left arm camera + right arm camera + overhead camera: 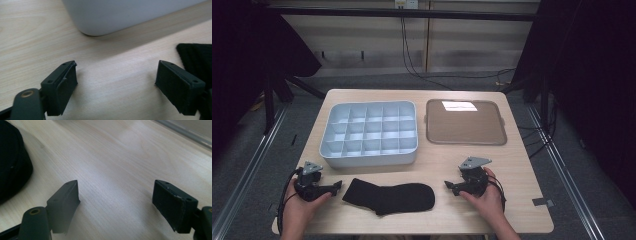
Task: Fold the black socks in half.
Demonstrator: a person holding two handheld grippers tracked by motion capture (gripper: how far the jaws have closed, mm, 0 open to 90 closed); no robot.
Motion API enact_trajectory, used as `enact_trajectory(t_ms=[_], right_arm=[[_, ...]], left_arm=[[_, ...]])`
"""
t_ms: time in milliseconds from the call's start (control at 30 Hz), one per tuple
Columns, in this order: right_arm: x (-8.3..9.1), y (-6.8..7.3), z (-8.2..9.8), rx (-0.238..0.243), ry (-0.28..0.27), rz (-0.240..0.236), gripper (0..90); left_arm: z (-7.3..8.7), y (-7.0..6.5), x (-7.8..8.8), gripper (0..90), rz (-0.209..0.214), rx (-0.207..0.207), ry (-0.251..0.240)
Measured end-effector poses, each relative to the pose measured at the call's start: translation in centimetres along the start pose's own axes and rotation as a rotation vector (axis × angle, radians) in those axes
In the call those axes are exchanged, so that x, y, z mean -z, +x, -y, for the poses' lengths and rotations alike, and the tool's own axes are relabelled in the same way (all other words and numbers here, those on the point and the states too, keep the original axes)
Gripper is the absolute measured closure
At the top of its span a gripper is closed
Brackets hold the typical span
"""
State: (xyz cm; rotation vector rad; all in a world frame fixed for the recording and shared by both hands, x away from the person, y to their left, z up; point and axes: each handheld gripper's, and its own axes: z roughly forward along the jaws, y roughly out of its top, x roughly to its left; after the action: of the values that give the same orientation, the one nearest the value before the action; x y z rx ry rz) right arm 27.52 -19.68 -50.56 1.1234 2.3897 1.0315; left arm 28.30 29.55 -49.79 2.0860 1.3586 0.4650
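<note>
A black sock lies flat near the table's front edge, cuff to the left and toe to the right. My left gripper rests on the table just left of the cuff, jaws open with bare wood between them; the sock's cuff shows beside its right jaw. My right gripper rests a little right of the toe, also open over bare wood, and the sock's toe lies at the left of its view. Neither gripper touches the sock.
A pale grey divided organiser box with several empty compartments stands behind the sock; its corner looms close ahead of the left gripper. A brown flat tray lies at the back right. Bare wood runs along the front.
</note>
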Motion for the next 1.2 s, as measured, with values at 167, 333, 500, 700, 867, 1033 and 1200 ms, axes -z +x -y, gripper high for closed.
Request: enact_trajectory(t_ms=[167, 333, 500, 700, 867, 1033, 1200], right_arm=[[0.9, 0.2, -0.4, 0.002, -0.028, -0.023, 25.0], [1.6, 1.1, -0.8, 0.054, -0.026, -0.056, 29.1], [1.9, 1.8, -1.3, 0.082, -0.047, -0.088, 35.5], [2.1, 2.6, -1.9, 0.114, -0.05, -0.119, 47.4], [2.4, 3.4, -2.4, 0.106, -0.06, -0.144, 54.2], [2.6, 4.1, -2.8, 0.107, -0.069, -0.186, 69.5], [2.0, 5.3, -3.2, 0.138, -0.04, -0.251, 79.3]], left_arm=[[-0.3, -0.3, 0.8, 23.7, 0.026, 0.002, 0.032], [-0.6, -1.1, 1.4, 27.0, 0.063, -0.009, 0.038], [-0.9, -1.6, 1.7, 29.3, 0.076, -0.04, 0.044], [-1.5, -2.4, 2.4, 29.2, 0.09, -0.066, 0.025], [-2.0, -3.3, 2.8, 31.7, 0.124, -0.065, 0.035], [-2.6, -4.5, 3.1, 32.5, 0.154, -0.087, 0.024], [-2.6, -5.2, 2.9, 32.9, 0.17, -0.11, 0.055]])
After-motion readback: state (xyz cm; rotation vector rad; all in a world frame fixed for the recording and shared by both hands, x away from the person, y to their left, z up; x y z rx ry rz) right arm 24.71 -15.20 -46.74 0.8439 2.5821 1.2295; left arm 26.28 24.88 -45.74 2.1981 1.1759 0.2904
